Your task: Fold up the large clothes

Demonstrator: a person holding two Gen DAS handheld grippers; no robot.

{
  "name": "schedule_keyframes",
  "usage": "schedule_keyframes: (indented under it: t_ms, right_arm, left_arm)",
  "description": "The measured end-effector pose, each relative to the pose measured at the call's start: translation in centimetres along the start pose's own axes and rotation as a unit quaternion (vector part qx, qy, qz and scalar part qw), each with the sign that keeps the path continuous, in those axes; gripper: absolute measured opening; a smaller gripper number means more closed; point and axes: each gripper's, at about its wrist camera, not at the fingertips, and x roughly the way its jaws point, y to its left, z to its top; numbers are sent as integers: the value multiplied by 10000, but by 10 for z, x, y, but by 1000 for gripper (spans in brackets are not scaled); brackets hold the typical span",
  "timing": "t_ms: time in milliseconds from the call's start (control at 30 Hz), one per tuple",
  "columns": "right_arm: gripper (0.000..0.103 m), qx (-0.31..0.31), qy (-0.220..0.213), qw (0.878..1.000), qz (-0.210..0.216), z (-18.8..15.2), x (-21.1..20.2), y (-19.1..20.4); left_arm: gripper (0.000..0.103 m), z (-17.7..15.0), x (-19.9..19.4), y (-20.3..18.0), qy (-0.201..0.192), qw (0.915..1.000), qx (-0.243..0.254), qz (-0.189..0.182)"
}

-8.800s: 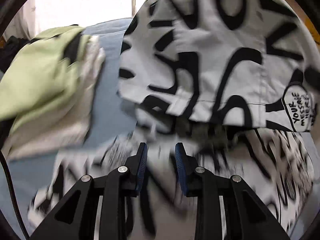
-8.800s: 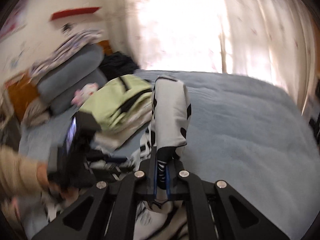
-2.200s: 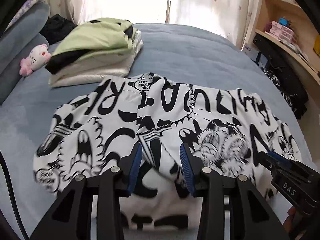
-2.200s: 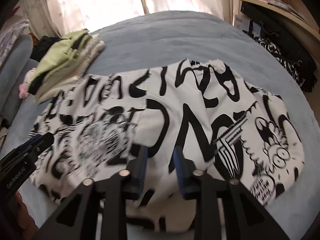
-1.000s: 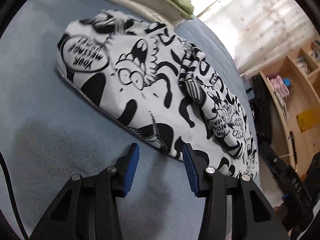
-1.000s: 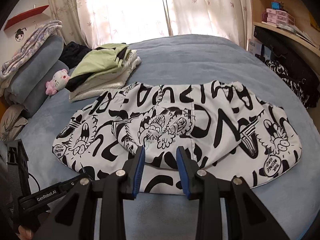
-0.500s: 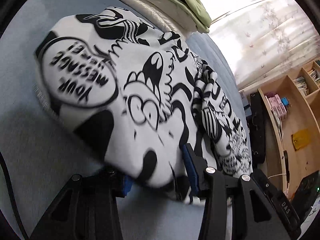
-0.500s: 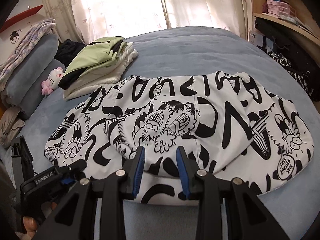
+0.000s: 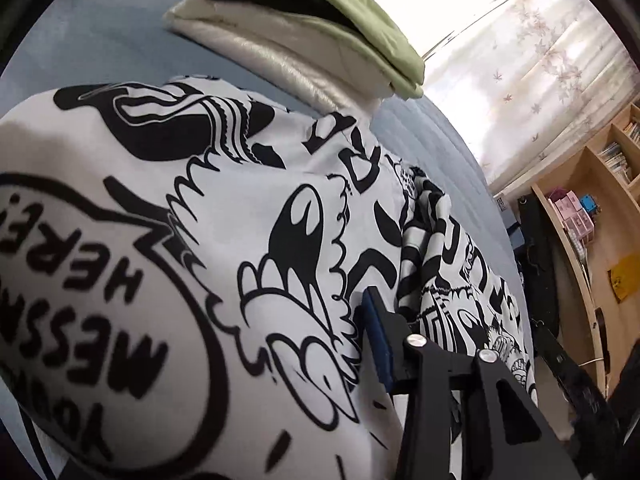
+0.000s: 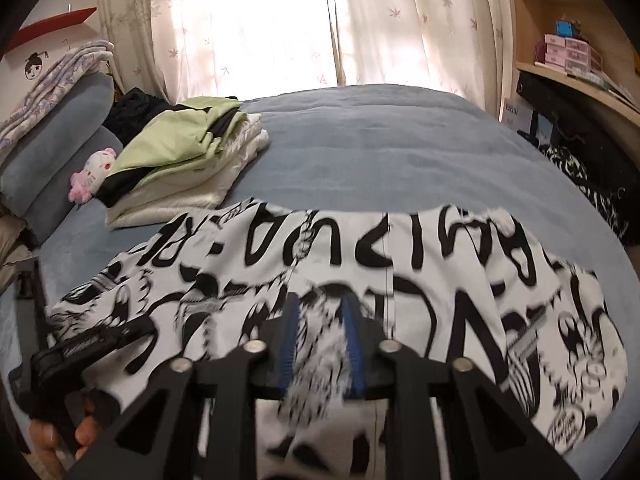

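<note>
We see the black-and-white shirt (image 10: 400,280) spread on the near bed (image 10: 380,152). Our left gripper (image 9: 360,344) pinches its left edge; the right gripper (image 10: 320,336) hovers spread. Lift evenly, fold rightward.

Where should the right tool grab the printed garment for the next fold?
Judging by its pose, the near hem of the garment, approached low from the near side: it lies flat across the bed, that edge closest to the right tool, its fingers apart.

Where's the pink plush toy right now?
In the right wrist view the pink plush toy lies at far left on the blue bed, between the grey pillows and the folded clothes stack.
</note>
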Motion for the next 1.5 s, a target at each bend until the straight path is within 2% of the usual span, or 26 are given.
schedule_keyframes:
  t_ms: [67,233,333,467,567,667,733,867,1000,1100,1200,1333,1400,1500]
  right_arm:
    - [9,8,110,9999,-58,2,17,-1]
    - [8,101,838,9964,51,-32,61,0]
    - [8,-165,497,9986,-119,-49,61,7]
    - [8,-131,456,9988,-87,-50,61,8]
    - [8,-78,424,9991,-25,-52,60,6]
    - [8,-41,407,9992,21,-52,60,3]
    - [8,-1,406,9991,73,-49,62,-3]
    - [8,131,417,9988,232,-49,62,-8]
    - [8,414,508,9965,526,-49,63,-17]
    - [8,727,665,9910,900,-49,64,-29]
    - [8,958,902,9820,1358,-50,63,-41]
    - [8,1380,1261,9614,2020,-55,41,-76]
    - [9,1657,1197,9584,1990,-62,15,-108]
    - [10,1871,869,9700,1285,-76,-25,-159]
  left_arm:
    - [31,-3,-3,4,-84,10000,35,1]
    - [27,-8,-8,8,-203,9998,87,25]
    - [27,-11,-8,9,-230,9997,110,62]
    - [27,-11,-8,7,-248,9995,137,108]
    - [24,-13,-13,-7,-384,9975,439,391]
    - [19,-15,-25,-35,-678,9893,1014,801]
    - [18,-16,-33,-58,-878,9809,1433,984]
    - [15,-16,-45,-101,-1124,9666,2014,1116]
    - [12,-20,-52,-153,-1213,9562,2514,881]
    - [12,-28,-50,-201,-1145,9504,2834,578]
    - [12,-41,-43,-240,-1077,9446,3072,420]
    - [12,-74,-34,-292,-1073,9291,3535,162]
    - [12,-94,-31,-317,-1053,9210,3750,-98]
    - [12,-125,-22,-347,-889,9104,4016,-453]
